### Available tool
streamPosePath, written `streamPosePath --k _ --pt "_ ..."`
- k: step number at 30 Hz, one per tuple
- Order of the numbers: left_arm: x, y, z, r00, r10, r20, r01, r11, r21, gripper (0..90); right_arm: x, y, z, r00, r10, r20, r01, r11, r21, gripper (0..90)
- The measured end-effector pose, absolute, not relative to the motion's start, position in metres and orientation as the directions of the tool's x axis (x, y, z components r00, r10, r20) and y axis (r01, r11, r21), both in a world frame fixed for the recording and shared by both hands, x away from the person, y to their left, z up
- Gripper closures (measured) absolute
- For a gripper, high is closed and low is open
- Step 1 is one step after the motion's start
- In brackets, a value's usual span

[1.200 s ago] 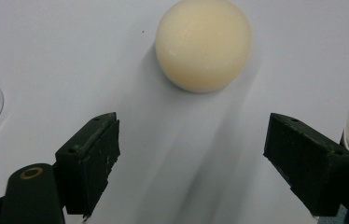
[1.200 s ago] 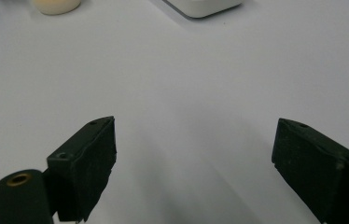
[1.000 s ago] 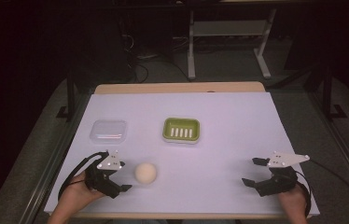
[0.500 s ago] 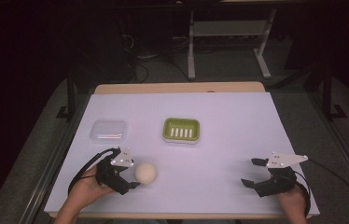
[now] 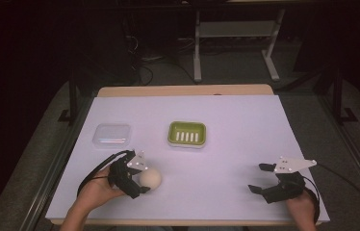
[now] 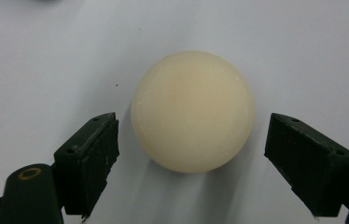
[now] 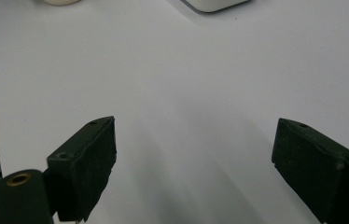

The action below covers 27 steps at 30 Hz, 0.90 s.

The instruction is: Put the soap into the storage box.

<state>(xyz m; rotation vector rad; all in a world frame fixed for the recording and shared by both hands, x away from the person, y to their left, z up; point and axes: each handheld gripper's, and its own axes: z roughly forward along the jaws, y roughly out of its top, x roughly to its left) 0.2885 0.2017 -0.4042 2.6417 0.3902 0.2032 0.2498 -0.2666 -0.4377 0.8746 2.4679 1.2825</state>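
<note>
A cream-coloured ball (image 5: 150, 179) (image 6: 193, 111) rests on the white table sheet near the front left. My left gripper (image 5: 137, 175) (image 6: 192, 156) is open, and the ball lies between its two black jaws with a gap on each side. A green soap dish (image 5: 186, 134) with a white slotted insert sits at the middle of the sheet. Left of the dish lies a clear plastic lid (image 5: 113, 134). At the front right, my right gripper (image 5: 261, 178) (image 7: 196, 158) stands open over bare sheet with nothing between its jaws.
The white sheet (image 5: 236, 130) covers a wooden table whose far edge (image 5: 183, 90) shows at the back. Metal rails run along both sides of the table. Cables and a metal stand lie on the dark floor beyond.
My left gripper has moved right and forward until its open jaws sit around the ball. The right gripper has stayed put.
</note>
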Motion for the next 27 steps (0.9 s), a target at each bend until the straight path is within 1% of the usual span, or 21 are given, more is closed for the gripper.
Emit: streamPosePath --k 8,13,17,22,27 --pt "0.294 0.196 -0.409 0.951 0.308 0.040 0.260 -0.859 0.441 17.2 0.250 -0.265 -0.438 -0.800 0.596 0.071 0.402 0.443 0.802 13.0" --pt "0.295 0.192 -0.411 0.950 0.312 0.028 0.269 -0.857 0.440 17.3 0.250 -0.265 -0.438 -0.801 0.595 0.071 0.402 0.445 0.800 13.0" --pt "0.297 0.190 -0.412 0.954 0.297 0.036 0.255 -0.868 0.426 17.4 0.250 -0.264 -0.438 -0.801 0.594 0.072 0.403 0.446 0.799 13.0" --pt "0.300 0.185 -0.416 0.953 0.303 0.014 0.270 -0.869 0.415 17.7 0.250 -0.264 -0.438 -0.803 0.592 0.072 0.401 0.447 0.799 13.0" --pt "0.302 0.183 -0.417 0.956 0.294 0.011 0.265 -0.875 0.405 20.0 0.251 -0.264 -0.438 -0.803 0.592 0.073 0.402 0.446 0.800 13.0"
